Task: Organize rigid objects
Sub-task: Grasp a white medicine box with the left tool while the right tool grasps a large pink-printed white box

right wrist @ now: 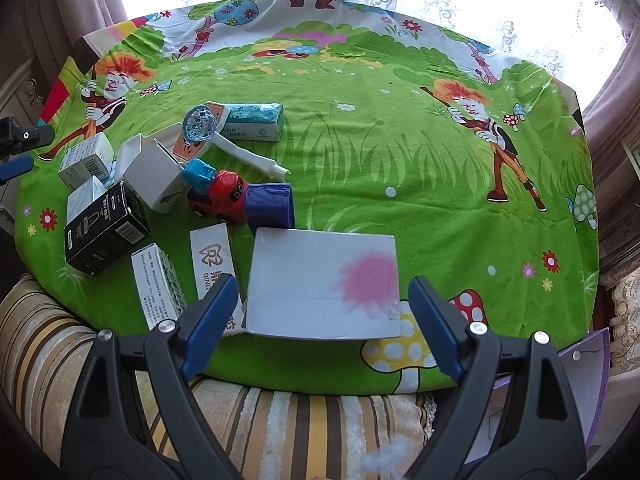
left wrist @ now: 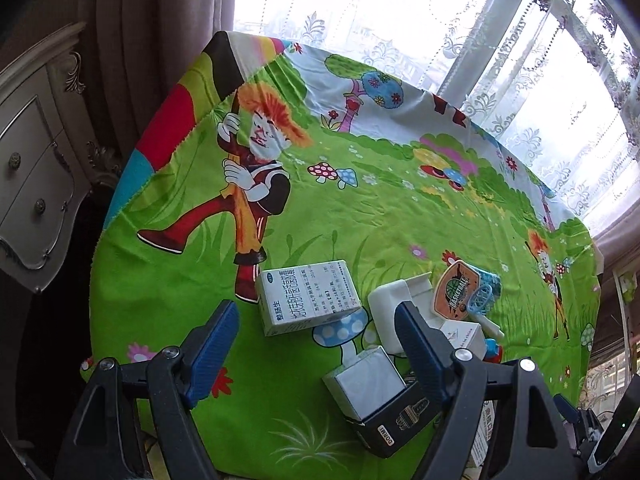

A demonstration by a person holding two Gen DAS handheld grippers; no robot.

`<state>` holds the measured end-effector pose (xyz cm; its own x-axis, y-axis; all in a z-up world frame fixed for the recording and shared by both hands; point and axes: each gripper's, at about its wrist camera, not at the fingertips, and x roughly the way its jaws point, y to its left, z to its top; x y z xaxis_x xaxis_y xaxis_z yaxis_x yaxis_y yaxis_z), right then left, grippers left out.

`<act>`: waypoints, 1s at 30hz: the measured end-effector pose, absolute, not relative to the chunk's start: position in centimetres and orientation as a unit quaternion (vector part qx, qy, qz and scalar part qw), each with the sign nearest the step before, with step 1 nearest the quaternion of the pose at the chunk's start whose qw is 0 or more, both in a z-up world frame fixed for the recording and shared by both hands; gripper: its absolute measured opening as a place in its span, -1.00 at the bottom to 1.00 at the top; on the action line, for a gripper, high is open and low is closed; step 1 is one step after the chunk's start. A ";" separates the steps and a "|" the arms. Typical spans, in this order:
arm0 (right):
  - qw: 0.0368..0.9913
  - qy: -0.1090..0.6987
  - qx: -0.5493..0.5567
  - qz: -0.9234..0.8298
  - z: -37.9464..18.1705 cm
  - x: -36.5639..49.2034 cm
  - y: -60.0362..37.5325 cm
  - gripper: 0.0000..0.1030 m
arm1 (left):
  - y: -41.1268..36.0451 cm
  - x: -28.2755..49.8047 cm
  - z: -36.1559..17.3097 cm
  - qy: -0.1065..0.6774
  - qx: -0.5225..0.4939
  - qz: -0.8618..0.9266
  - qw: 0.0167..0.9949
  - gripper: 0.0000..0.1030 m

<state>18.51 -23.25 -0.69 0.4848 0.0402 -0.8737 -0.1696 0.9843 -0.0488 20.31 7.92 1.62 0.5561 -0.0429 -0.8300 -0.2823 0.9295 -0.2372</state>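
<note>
A green cartoon cloth (left wrist: pixel 380 220) covers the table. My left gripper (left wrist: pixel 316 346) hangs open over a cluster of boxes: a white medicine box (left wrist: pixel 308 296), a small pale box (left wrist: pixel 366 380) and a black box (left wrist: pixel 396 420). Its pads touch nothing. A toy basketball hoop (left wrist: pixel 460 292) lies behind the right finger. My right gripper (right wrist: pixel 324 320) stands open around a flat white box with a pink blot (right wrist: pixel 320 280), with a small gap at each pad. To that box's left lie a long white box (right wrist: pixel 212 256), a printed white box (right wrist: pixel 158 284), the black box (right wrist: pixel 106 228) and a red toy car (right wrist: pixel 224 196).
A blue roll (right wrist: pixel 270 210), a teal packet (right wrist: pixel 256 120) and an open white box (right wrist: pixel 154 176) lie further back. Most of the cloth's right half (right wrist: pixel 440 184) is bare. A striped cushion (right wrist: pixel 280 416) lies below the table's near edge. A pale dresser (left wrist: pixel 36 160) stands left of the table.
</note>
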 end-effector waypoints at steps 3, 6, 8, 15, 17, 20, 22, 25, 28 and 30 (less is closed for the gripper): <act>0.857 0.507 -0.063 0.061 -1.1 18.7 -23.3 0.72 | 7.9 21.6 0.4 0.480 -0.175 0.087 0.855 0.63; 0.855 0.510 -0.063 0.060 -1.5 18.9 -23.4 0.72 | 8.0 22.5 -0.7 0.491 -0.186 0.102 0.845 0.65; 0.854 0.513 -0.063 0.061 -1.8 19.1 -23.5 0.72 | 7.8 22.9 -1.3 0.498 -0.185 0.109 0.840 0.67; 0.849 0.520 -0.063 0.061 -2.4 19.6 -23.4 0.77 | 7.4 24.2 -3.5 0.522 -0.168 0.123 0.827 0.68; 0.848 0.522 -0.064 0.059 -2.6 19.7 -23.4 0.80 | 7.1 24.3 -4.0 0.528 -0.155 0.120 0.826 0.67; 0.848 0.522 -0.071 0.058 -2.7 19.9 -23.2 0.83 | 6.9 24.4 -4.3 0.528 -0.140 0.119 0.829 0.49; 0.848 0.522 -0.073 0.056 -2.8 19.9 -23.2 0.84 | 6.8 24.4 -4.4 0.526 -0.135 0.118 0.831 0.48; 0.848 0.522 -0.076 0.054 -2.9 20.0 -23.1 0.84 | 6.8 24.2 -4.3 0.521 -0.129 0.115 0.836 0.47; 0.851 0.519 -0.069 0.054 -2.6 19.8 -23.4 0.84 | 6.8 23.9 -3.9 0.514 -0.123 0.117 0.841 0.47; 0.854 0.515 -0.058 0.051 -2.4 19.7 -23.9 0.85 | 6.8 23.5 -3.5 0.506 -0.119 0.119 0.846 0.47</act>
